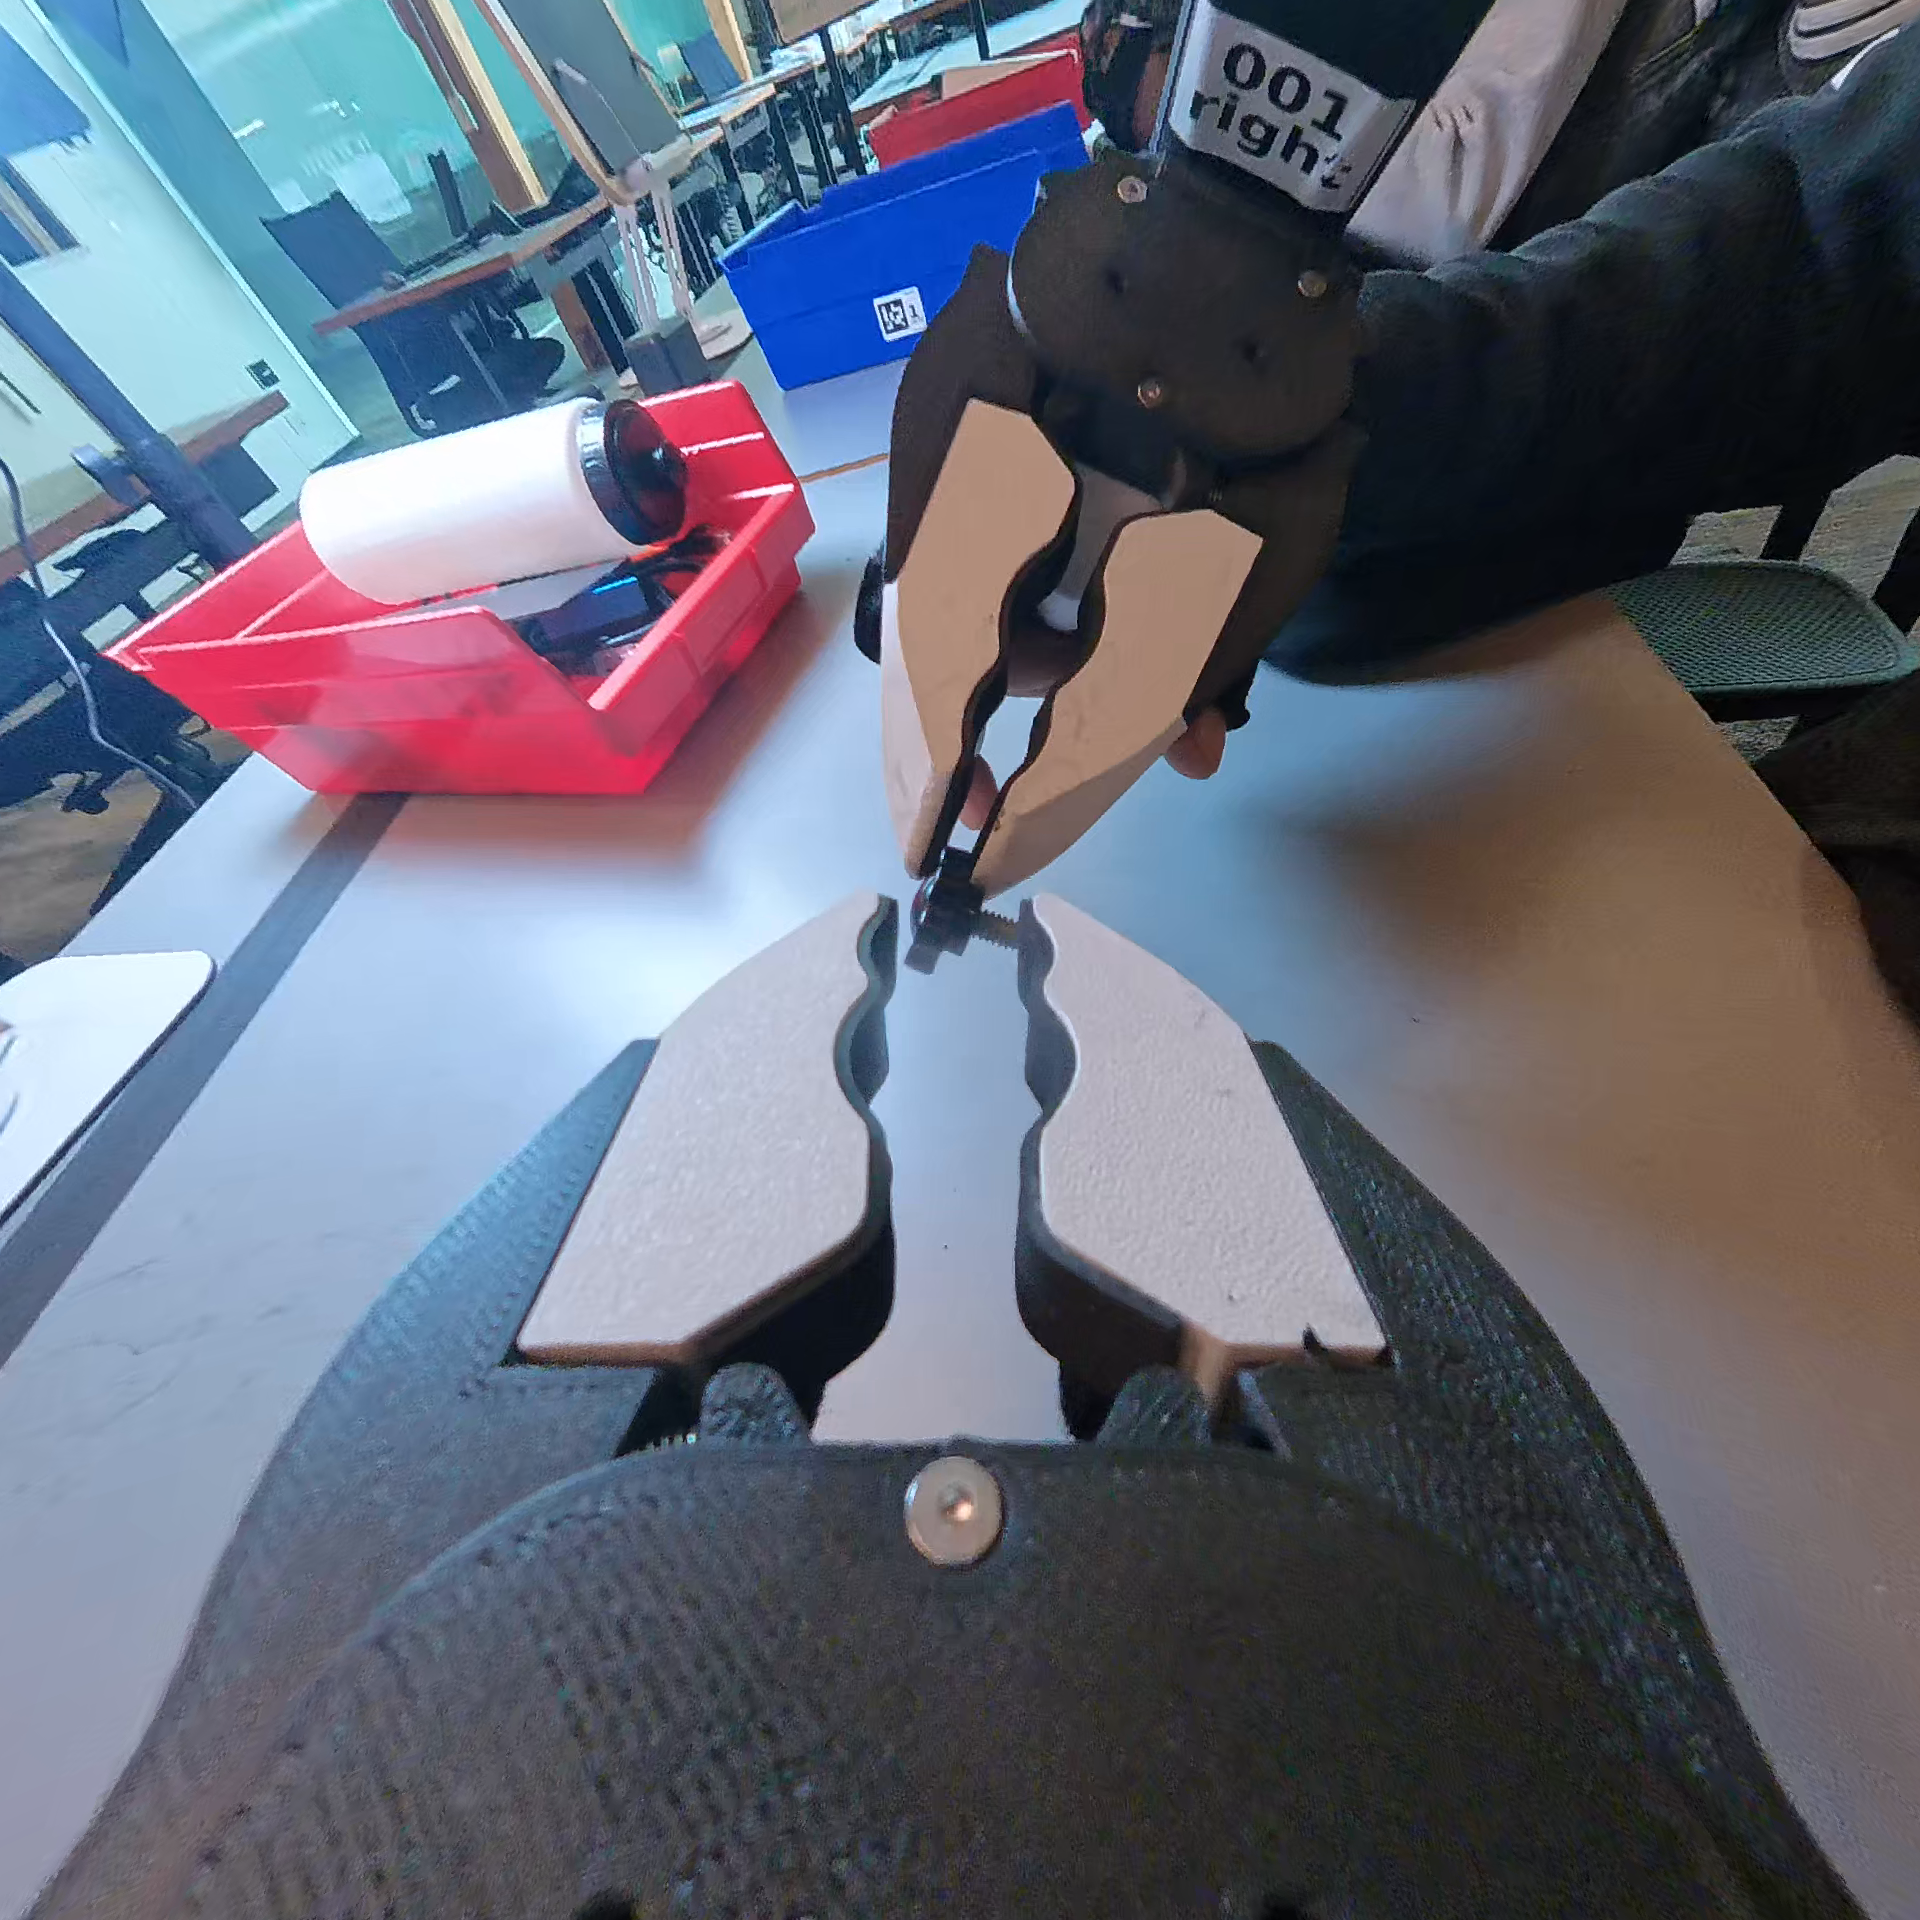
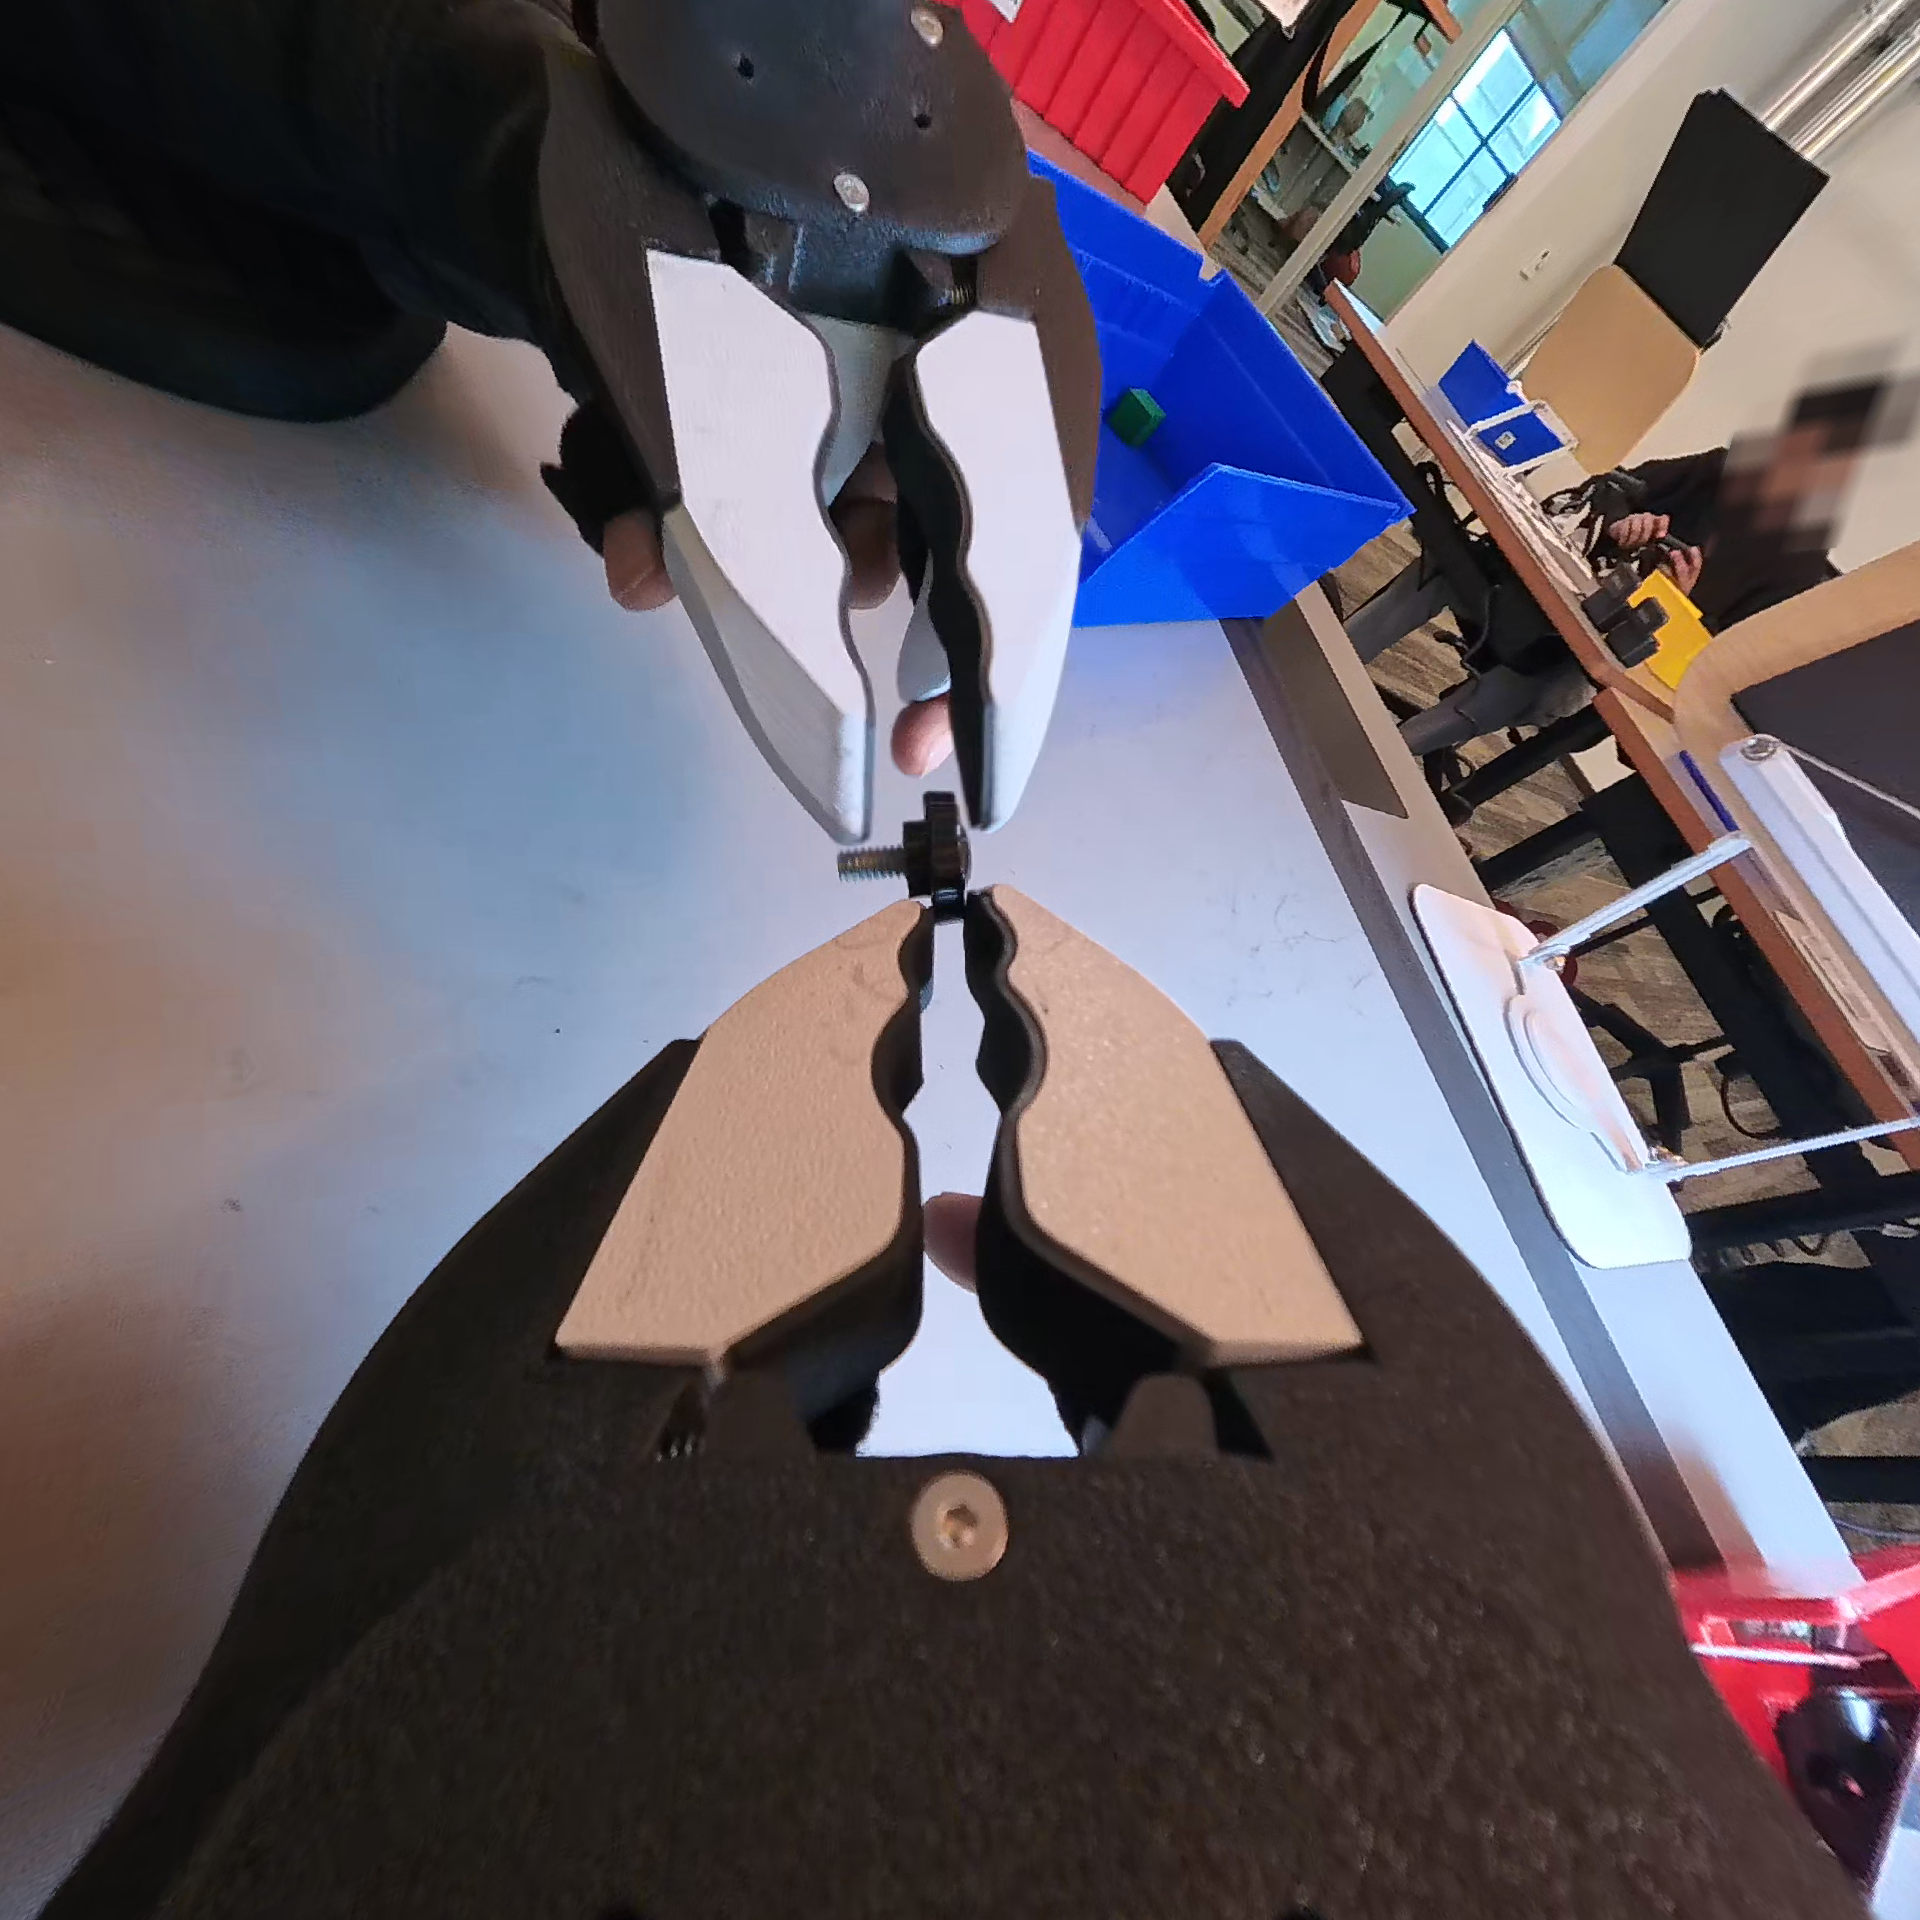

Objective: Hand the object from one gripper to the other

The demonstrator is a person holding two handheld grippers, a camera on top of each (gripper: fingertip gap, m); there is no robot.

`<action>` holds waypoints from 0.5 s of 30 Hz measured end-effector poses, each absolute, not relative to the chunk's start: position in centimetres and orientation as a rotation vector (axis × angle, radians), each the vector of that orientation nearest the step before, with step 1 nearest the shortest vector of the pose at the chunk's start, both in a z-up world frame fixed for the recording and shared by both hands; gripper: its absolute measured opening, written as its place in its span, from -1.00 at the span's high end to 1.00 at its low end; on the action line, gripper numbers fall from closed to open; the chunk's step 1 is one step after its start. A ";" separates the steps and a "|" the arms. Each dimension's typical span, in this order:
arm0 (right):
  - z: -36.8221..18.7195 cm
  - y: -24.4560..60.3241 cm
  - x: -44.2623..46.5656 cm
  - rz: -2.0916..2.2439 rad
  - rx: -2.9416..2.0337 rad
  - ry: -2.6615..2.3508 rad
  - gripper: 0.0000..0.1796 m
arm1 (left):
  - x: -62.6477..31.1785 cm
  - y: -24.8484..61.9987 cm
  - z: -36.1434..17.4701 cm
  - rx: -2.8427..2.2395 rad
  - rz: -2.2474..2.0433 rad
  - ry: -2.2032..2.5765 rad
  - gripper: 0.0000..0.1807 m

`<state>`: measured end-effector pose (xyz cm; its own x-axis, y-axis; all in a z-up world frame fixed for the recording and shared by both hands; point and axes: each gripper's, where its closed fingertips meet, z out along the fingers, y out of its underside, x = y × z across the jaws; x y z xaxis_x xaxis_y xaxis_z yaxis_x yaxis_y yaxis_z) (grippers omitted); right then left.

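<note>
Right gripper [image 2: 943,902] pinches the knob screw [image 2: 925,860] by its rim only, above the table [image 2: 312,831]. Left gripper [image 1: 956,909] is parted around it, not gripping. Releasing early likely drops the screw; a bump could twist it out.

A white label with dark writing wraps the right tool's handle [image 1: 1283,114]; a small coded sticker sits on the blue bin [image 1: 900,312]
</note>
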<state>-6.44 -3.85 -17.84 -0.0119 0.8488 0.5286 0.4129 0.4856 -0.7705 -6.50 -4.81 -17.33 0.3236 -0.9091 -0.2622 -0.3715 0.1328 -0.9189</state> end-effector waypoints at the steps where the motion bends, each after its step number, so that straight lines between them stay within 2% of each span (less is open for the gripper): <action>1: -17.8 -4.0 -6.5 0.502 -1.106 -1.629 0.94 | -6.4 -4.8 -17.4 -1.450 -0.584 1.254 0.81; 9: -15.8 -4.4 -6.3 0.692 -1.087 -1.528 0.92 | -6.6 -5.0 -15.6 -1.460 -0.777 1.143 0.88; 13: -14.7 -4.5 -6.3 0.663 -1.009 -1.492 0.61 | -7.3 -3.1 -14.4 -1.573 -0.987 0.859 0.87; 15: -14.6 -4.1 -6.4 0.532 -0.964 -1.487 0.55 | -7.5 -2.3 -14.4 -1.661 -1.110 0.697 0.87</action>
<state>-6.41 -4.09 -14.55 0.0703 0.8105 0.5815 0.2582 0.5483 -0.7955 -7.52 -2.33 -14.38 0.4170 -0.8415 0.3434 0.0557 -0.3535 -0.9338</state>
